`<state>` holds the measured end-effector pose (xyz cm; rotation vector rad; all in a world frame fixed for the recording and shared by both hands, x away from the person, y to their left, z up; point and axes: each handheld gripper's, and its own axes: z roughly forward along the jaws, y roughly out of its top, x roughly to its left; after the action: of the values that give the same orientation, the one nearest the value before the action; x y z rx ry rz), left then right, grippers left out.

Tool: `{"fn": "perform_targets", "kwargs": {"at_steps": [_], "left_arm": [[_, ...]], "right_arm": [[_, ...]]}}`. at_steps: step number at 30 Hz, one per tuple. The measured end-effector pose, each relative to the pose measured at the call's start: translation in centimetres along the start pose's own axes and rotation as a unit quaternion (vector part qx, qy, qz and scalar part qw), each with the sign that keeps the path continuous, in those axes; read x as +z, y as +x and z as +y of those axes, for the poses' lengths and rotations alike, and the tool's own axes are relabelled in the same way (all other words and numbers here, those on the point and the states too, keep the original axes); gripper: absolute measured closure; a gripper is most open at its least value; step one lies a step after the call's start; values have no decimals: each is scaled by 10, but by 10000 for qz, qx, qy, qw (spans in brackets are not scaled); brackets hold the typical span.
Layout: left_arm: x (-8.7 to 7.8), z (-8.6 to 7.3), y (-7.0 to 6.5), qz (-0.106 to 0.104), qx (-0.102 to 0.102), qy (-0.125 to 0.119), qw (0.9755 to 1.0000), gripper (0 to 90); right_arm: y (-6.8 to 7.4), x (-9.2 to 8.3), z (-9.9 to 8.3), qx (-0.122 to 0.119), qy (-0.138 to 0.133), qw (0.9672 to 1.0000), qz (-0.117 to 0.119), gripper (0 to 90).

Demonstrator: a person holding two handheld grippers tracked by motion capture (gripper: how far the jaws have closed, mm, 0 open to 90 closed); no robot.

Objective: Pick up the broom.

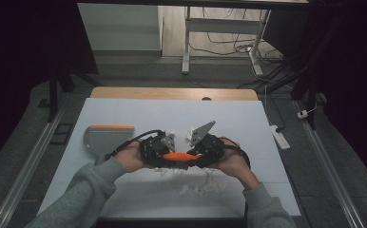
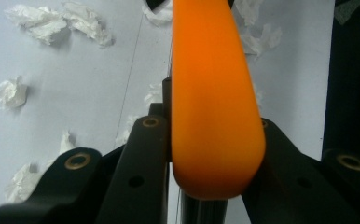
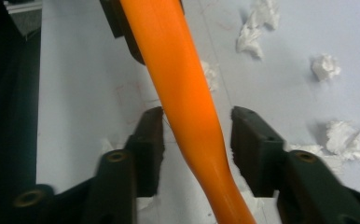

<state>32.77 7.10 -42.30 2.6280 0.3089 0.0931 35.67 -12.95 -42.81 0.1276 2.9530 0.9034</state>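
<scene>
At the left of the high view a grey dustpan [image 1: 101,137] with an orange edge lies on the white desk [image 1: 124,111], apart from the hands; no brand, label or writing can be read on it or anywhere else. Next comes the left gripper [image 1: 165,156], its fingers [image 2: 143,154] clenched on the thick end of an orange handle [image 1: 180,156]; the handle runs level between the two grippers, lifted above the desk. In the right gripper view it passes between the fingers [image 3: 149,140] of the right gripper [image 1: 196,156], which stand either side of it with a gap showing; they are released, not pressing. Crumpled white paper scraps [image 1: 196,189] lie scattered on the desk beneath and right of the hands.
</scene>
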Motion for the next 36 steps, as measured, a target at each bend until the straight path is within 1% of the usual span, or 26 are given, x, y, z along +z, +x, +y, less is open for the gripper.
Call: {"fn": "perform_targets", "kwargs": {"at_steps": [1, 3, 4, 5, 6, 7, 9, 10, 11, 12, 13, 14, 16, 17, 19, 21, 22, 24, 25, 27, 28, 31, 33, 35, 36], "left_arm": [[0, 0, 0, -24, 15, -14, 10000, 785], [0, -1, 1, -70, 51, -39, 10000, 785], [-2, -2, 2, -78, 95, -89, 9999, 783], [-2, -2, 2, -78, 95, -89, 9999, 779], [-4, -3, 1, 23, 123, -193, 9997, 774], [-4, -3, 1, 23, 123, -193, 9997, 768], [-5, -4, 0, 181, 79, -302, 9993, 747], [-6, -5, 0, 336, 0, -377, 9987, 713], [-6, -5, 0, 336, 0, -377, 9987, 660], [-11, -7, 0, 611, -194, -562, 9964, 598], [-11, -7, 0, 611, -194, -562, 9964, 542], [-14, -9, 0, 733, -322, -685, 9944, 491], [-19, -14, -2, 973, -543, -810, 9905, 409], [-22, -18, -3, 1067, -650, -864, 9884, 409], [-27, -27, -6, 1309, -928, -964, 9823, 349], [-32, -39, -10, 1532, -1173, -1086, 9752, 337], [-34, -46, -11, 1579, -1287, -1139, 9724, 338], [-37, -60, -14, 1603, -1509, -1246, 9675, 335], [-39, -67, -15, 1653, -1595, -1269, 9650, 335], [-42, -81, -17, 1767, -1724, -1283, 9605, 335], [-43, -87, -19, 1824, -1785, -1310, 9580, 335], [-45, -106, -25, 1956, -1939, -1379, 9514, 336], [-45, -118, -29, 2025, -2013, -1402, 9481, 337], [-44, -129, -32, 2072, -2056, -1398, 9462, 336], [-44, -135, -34, 2100, -2106, -1397, 9445, 334]], "right_arm": [[1, 0, 0, -77, 16, 10000, 21, 654], [2, 0, 0, -123, 13, 9999, 41, 662], [3, -1, -1, -213, -21, 9998, 52, 671], [3, -2, -1, -237, -45, 9997, 31, 673], [4, -3, 0, -239, -61, 9997, 5, 674], [4, -4, 0, -284, -85, 9996, -43, 675], [3, -5, 0, -261, -110, 9996, -65, 678], [3, -5, 0, -225, -122, 9996, -86, 682], [3, -6, -1, -160, -107, 9997, -118, 687], [1, -6, -2, -96, -92, 9998, -162, 695], [0, -6, -2, -66, -112, 9998, -176, 695], [-1, -7, -4, -32, -154, 9997, -198, 696], [-2, -7, -5, 50, -183, 9995, -262, 697], [-2, -7, -5, 50, -183, 9995, -262, 697], [-5, -8, -7, 82, -206, 9993, -291, 698], [-7, -10, -8, 132, -261, 9990, -341, 699], [-8, -10, -8, 182, -283, 9988, -343, 699], [-11, -11, -10, 276, -306, 9986, -324, 700], [-12, -12, -11, 284, -316, 9984, -361, 700], [-13, -13, -12, 321, -319, 9979, -464, 700], [-14, -14, -14, 364, -334, 9976, -491, 700], [-18, -17, -17, 503, -436, 9962, -560, 700], [-20, -20, -19, 570, -475, 9952, -643, 700], [-22, -22, -21, 639, -496, 9940, -740, 701], [-23, -23, -22, 681, -498, 9933, -793, 700]]}}
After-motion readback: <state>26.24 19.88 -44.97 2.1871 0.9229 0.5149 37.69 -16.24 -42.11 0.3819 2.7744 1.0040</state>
